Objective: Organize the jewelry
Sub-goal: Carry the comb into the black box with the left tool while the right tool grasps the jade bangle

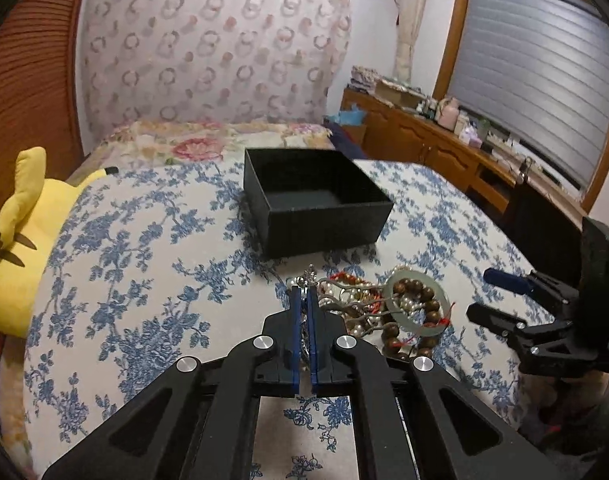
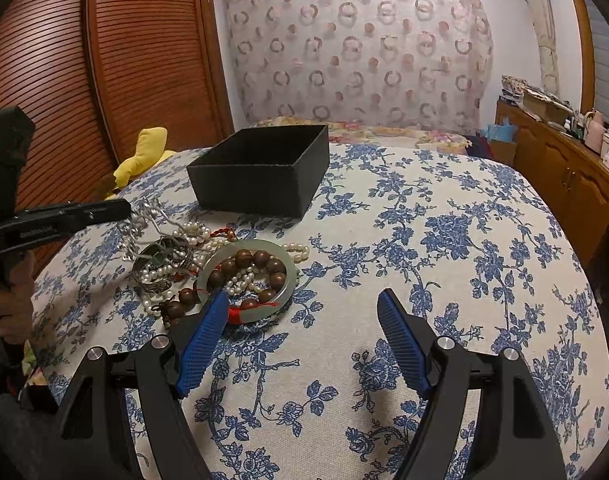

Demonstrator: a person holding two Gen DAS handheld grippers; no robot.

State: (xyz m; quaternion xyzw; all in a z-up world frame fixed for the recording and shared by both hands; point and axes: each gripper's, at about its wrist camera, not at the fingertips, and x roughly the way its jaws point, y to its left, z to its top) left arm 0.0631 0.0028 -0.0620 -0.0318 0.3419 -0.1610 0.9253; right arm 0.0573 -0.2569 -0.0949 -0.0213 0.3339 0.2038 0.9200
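The left gripper (image 1: pixel 303 296) has its blue-padded jaws drawn together on a thin silver chain (image 1: pixel 309 278) at the near-left edge of a tangled pile of jewelry (image 1: pixel 378 312). The right gripper (image 2: pixel 304 312) hangs with its ribbed blue pads well apart and empty, its left pad (image 2: pixel 202 340) overlapping the near rim of a pale green jade bangle (image 2: pixel 246 276).

That bangle lies in the pile, ringing dark brown wooden beads (image 2: pixel 260 266) and small white pearls (image 2: pixel 240 282). Just beyond the pile stands an open, empty black square box (image 1: pixel 312 200).

All of it rests on a cream cloth printed with blue flowers (image 2: pixel 444 240), spread over a bed.

Only the left wrist view shows the grey window blind (image 1: pixel 532 76) above the wooden cabinets (image 1: pixel 432 144), and more of the yellow plush toy (image 1: pixel 24 232). Only the right wrist view shows an embossed silver cuff (image 2: pixel 160 270), and a hand (image 2: pixel 8 300) holding the left gripper, beside the slatted wooden door (image 2: pixel 104 60).
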